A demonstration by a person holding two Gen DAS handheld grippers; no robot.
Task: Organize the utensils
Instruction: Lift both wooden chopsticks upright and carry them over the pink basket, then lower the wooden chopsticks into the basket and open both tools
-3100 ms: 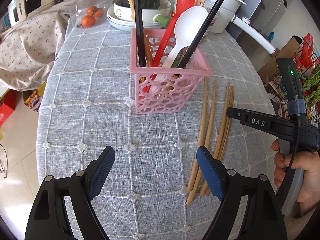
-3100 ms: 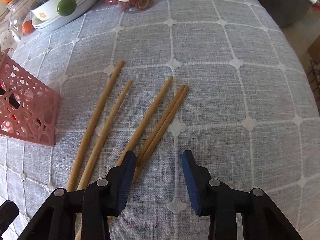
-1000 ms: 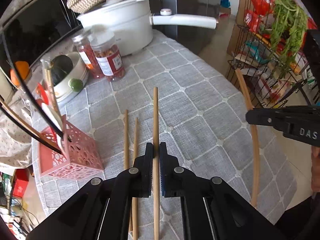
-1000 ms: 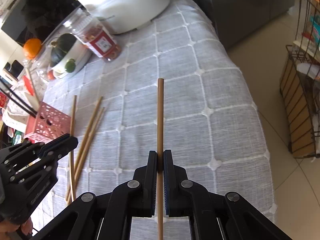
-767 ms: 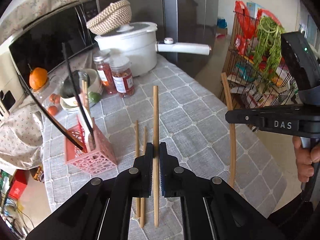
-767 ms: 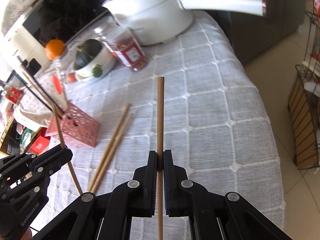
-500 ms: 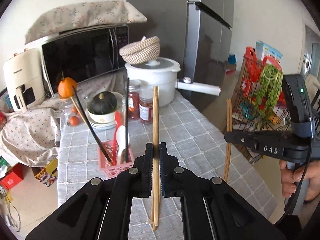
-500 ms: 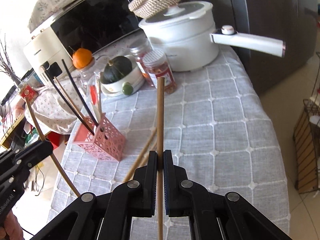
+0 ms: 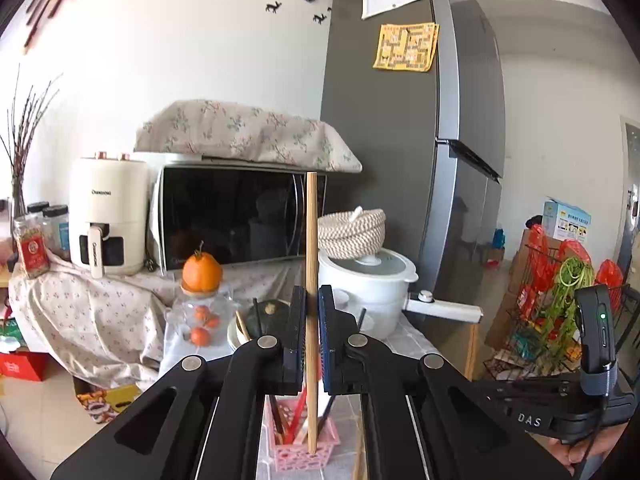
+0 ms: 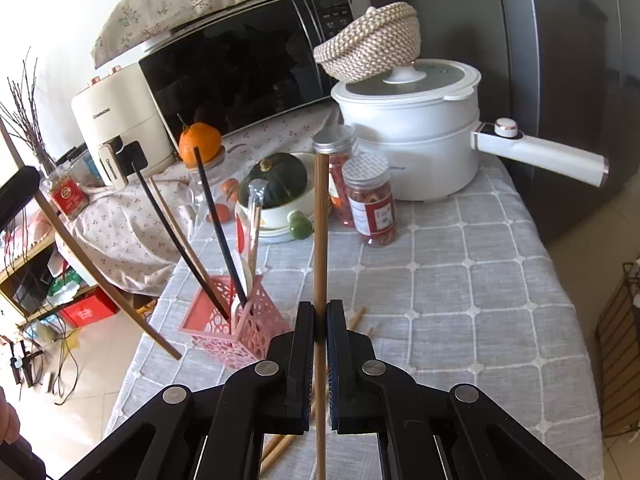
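My left gripper (image 9: pixel 313 312) is shut on a wooden chopstick (image 9: pixel 311 240) held upright, its lower end hanging over the pink perforated utensil basket (image 9: pixel 308 454). My right gripper (image 10: pixel 319 322) is shut on another wooden chopstick (image 10: pixel 320 232), also upright, above the grey checked tablecloth (image 10: pixel 460 292). The pink basket (image 10: pixel 236 330) holds black chopsticks (image 10: pixel 218 224), a white spoon and a red spoon. More wooden chopsticks (image 10: pixel 356 318) lie on the cloth to the right of the basket, partly hidden by my right gripper. The left-held chopstick also shows at the left of the right wrist view (image 10: pixel 96 280).
A white pot with a long handle (image 10: pixel 420 132), two red-filled jars (image 10: pixel 370 208), a bowl with a green squash (image 10: pixel 280 188) and a jar topped with an orange (image 10: pixel 200 142) stand at the back of the table. A microwave (image 10: pixel 248 68) and fridge stand behind. A wire rack (image 9: pixel 552 312) stands right.
Both grippers have risen and tilted up with their chopsticks, from looking down at the table to looking level at the room. The left chopstick now hangs over the pink basket.
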